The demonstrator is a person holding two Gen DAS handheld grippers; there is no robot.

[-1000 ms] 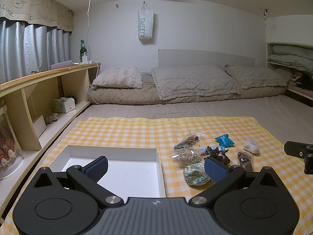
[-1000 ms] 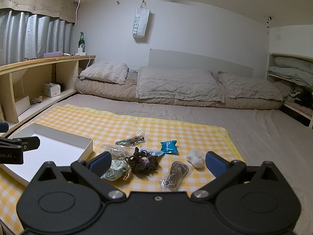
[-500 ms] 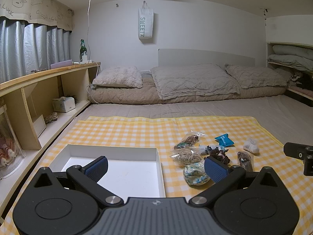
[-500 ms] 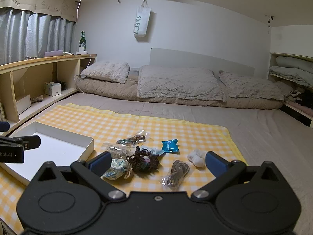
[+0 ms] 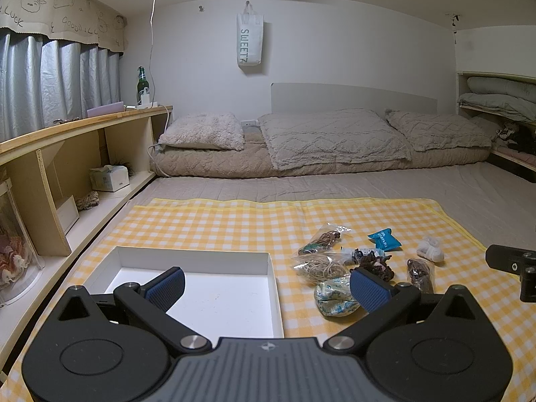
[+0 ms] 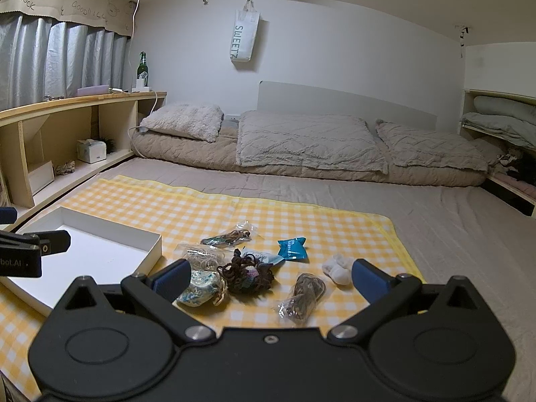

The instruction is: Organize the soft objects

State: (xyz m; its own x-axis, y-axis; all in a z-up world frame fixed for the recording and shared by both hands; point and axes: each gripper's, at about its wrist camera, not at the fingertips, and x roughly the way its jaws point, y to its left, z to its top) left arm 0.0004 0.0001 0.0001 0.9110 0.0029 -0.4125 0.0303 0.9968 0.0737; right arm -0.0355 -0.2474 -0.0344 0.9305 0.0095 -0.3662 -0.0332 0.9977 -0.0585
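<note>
Two views show one bed scene. In the left wrist view, the left tongs (image 5: 267,284) fill the bottom of the frame, their ribbed blue pads (image 5: 166,283) spread wide apart and holding nothing. Between them and slightly left sits a shallow white box (image 5: 214,261), rectangular, with thin card walls and a bare floor. It rests on a yellow-and-white checked cloth (image 5: 234,221) spread over the grey bed. Right of centre lies a loose cluster: a mottled blue-white pouch (image 5: 335,299), a clear crinkly bag of pale cord (image 5: 318,266), a second bag of brown cord (image 5: 323,238), a dark crocheted tangle (image 5: 375,263), a glossy blue packet (image 5: 384,238), a small white sock (image 5: 430,251) and a bag of dark cord (image 5: 420,269).

In the right wrist view, the right tongs (image 6: 268,276) are likewise wide apart and empty. The box (image 6: 100,231) sits at lower left, the cloth (image 6: 268,211) across the middle. The cluster lies centre frame, just above the pads: pouch (image 6: 201,286), tangle (image 6: 248,273), packet (image 6: 292,248), sock (image 6: 338,268), dark-cord bag (image 6: 303,296).
</note>
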